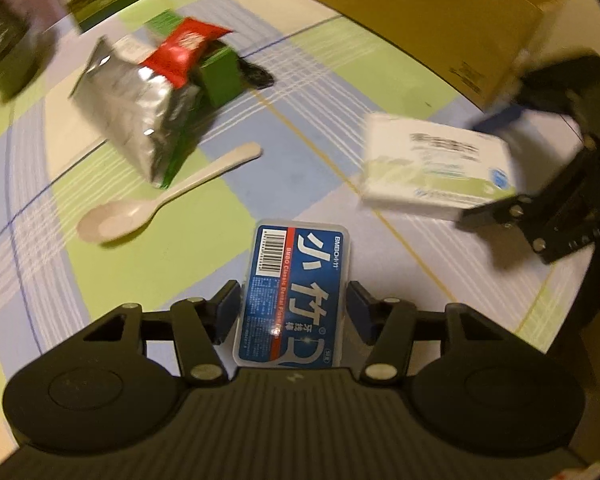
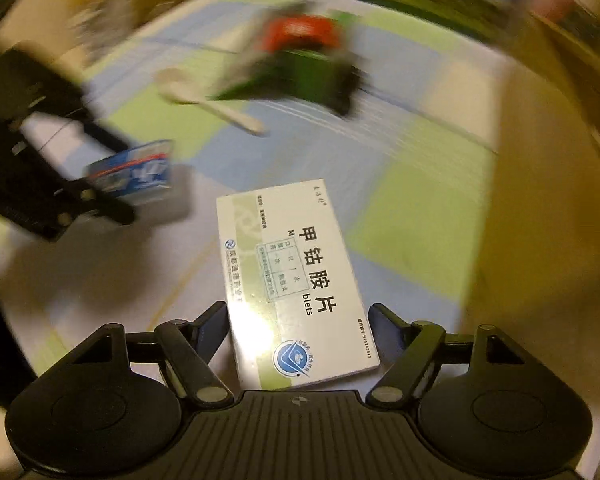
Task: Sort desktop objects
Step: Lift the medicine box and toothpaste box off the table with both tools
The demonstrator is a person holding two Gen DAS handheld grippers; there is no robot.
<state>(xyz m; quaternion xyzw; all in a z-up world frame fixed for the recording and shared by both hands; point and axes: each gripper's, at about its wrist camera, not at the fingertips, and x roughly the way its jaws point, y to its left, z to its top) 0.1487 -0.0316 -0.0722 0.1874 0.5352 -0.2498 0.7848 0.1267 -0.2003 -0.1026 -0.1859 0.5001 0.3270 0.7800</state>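
A blue dental floss box (image 1: 294, 292) with white characters sits between the blue pads of my left gripper (image 1: 294, 302), which is shut on it above the checked tablecloth (image 1: 228, 248). In the right wrist view the same floss box (image 2: 140, 172) shows blurred at the left in that gripper. A white and green medicine box (image 2: 296, 284) lies between the fingers of my right gripper (image 2: 298, 316), shut on its long sides. The left wrist view shows this medicine box (image 1: 436, 164) raised off the cloth at the right, held by the right gripper (image 1: 480, 168).
A silver foil bag (image 1: 132, 120) leans on a green box (image 1: 220, 76) with a red packet (image 1: 184, 52) on top. A white spoon (image 1: 160, 200) lies in front of them. A large cardboard box (image 1: 440, 12) stands at the far right, and the table edge (image 1: 560, 300) runs nearby.
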